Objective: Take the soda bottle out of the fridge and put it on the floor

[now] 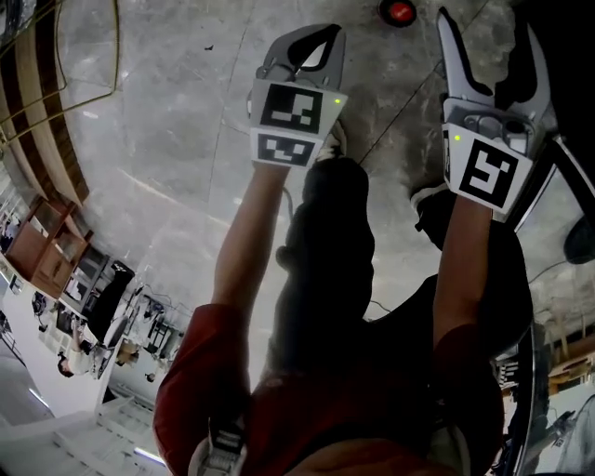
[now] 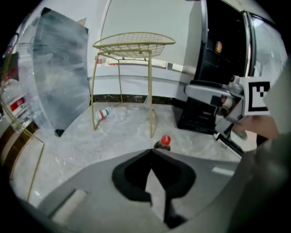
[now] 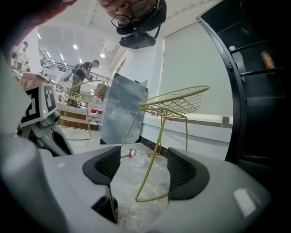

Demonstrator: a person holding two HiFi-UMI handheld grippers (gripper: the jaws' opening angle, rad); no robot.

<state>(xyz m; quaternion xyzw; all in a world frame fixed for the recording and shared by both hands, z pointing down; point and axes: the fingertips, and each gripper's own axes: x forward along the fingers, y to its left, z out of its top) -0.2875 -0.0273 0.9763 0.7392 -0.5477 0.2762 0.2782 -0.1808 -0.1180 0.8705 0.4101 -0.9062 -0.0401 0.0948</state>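
Observation:
The soda bottle (image 2: 164, 142), dark with a red cap, stands upright on the marble floor just past the tips of my left gripper (image 2: 151, 152). In the head view only its red cap (image 1: 398, 11) shows, at the top edge between the two grippers. My left gripper (image 1: 327, 35) is shut with its fingertips meeting and nothing in it, apart from the bottle. My right gripper (image 1: 487, 26) is open and holds nothing. In the right gripper view its jaws (image 3: 143, 166) frame only floor and a wire leg.
The black fridge (image 2: 223, 50) stands open at the right, with its door (image 3: 254, 91) close beside the right gripper. A yellow wire table (image 2: 132, 43) stands on the floor ahead, and a plastic bottle (image 2: 103, 113) lies under it. A grey panel (image 2: 59, 68) leans at the left.

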